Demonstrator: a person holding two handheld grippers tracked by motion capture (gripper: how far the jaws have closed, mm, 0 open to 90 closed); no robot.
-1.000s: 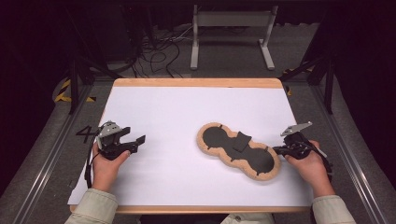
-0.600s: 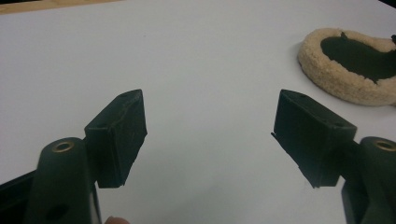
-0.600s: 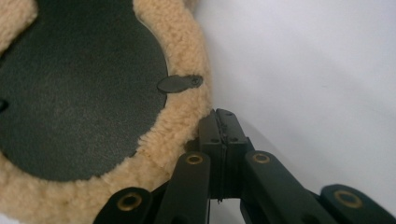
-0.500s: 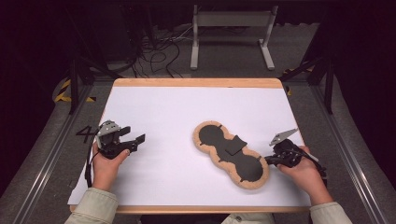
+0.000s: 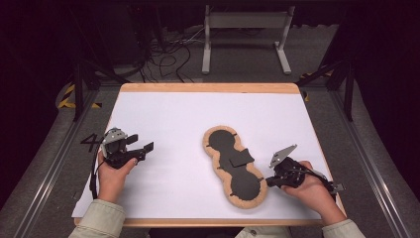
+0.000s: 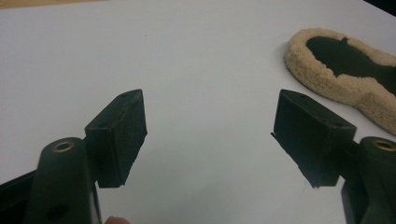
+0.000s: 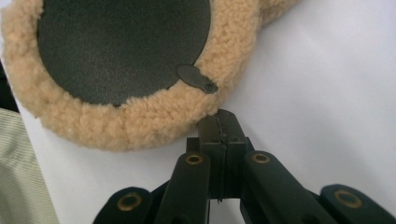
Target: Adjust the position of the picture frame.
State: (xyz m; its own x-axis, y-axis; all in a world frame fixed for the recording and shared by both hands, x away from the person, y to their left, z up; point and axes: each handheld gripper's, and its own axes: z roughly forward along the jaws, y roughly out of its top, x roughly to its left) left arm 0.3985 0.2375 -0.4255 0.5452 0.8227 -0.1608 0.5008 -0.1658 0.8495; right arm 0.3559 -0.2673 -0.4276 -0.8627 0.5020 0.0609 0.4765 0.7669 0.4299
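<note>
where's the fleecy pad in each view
High view: the fleecy pad lies right of centre on the white sheet, running diagonally.
Left gripper view: upper right corner.
Right gripper view: top left, its fleece edge at the shut right claw.
Shared landmark: the white sheet.

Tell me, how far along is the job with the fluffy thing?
Probably just starting. Done: the fluffy pad lies flat on the white table, black side up. In hand: the right gripper, jaws shut, is at the pad's fuzzy rim; whether it pinches the fuzz is unclear. Left: the left gripper is open, holding nothing, apart from the pad.
</note>
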